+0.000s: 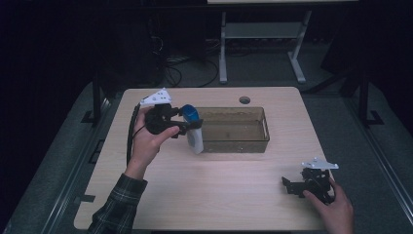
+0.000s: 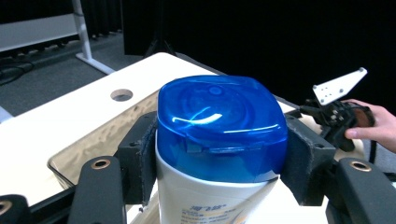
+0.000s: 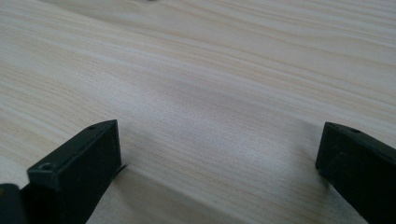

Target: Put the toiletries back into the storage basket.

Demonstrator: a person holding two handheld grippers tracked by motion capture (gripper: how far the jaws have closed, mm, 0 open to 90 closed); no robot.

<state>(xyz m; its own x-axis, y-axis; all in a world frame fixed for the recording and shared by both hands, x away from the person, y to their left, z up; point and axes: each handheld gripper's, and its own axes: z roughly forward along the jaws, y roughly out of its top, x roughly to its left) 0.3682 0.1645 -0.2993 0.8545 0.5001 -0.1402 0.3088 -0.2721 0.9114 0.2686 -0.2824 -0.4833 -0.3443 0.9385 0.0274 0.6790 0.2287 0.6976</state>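
A white bottle (image 1: pixel 195 136) with a blue cap (image 2: pixel 219 123) hangs at the left end of a clear brownish bin (image 1: pixel 253 142). My left gripper (image 1: pixel 187 124) is shut on the bottle just under its cap, and both pads (image 2: pixel 140 158) press against the neck. In the left gripper view the bin (image 2: pixel 88 149) lies behind and below the bottle. My right gripper (image 1: pixel 292 185) rests low on the table near the front right corner, jaws wide apart with bare wood between them (image 3: pixel 219 140). The left gripper view also shows that right gripper (image 2: pixel 334 116) far off, with a hand on it.
The wooden table (image 1: pixel 209 195) has a round cable hole (image 1: pixel 244 100) behind the bin. A desk frame and cables stand on the dark floor beyond the far edge. Bare wood lies between the bin and the front edge.
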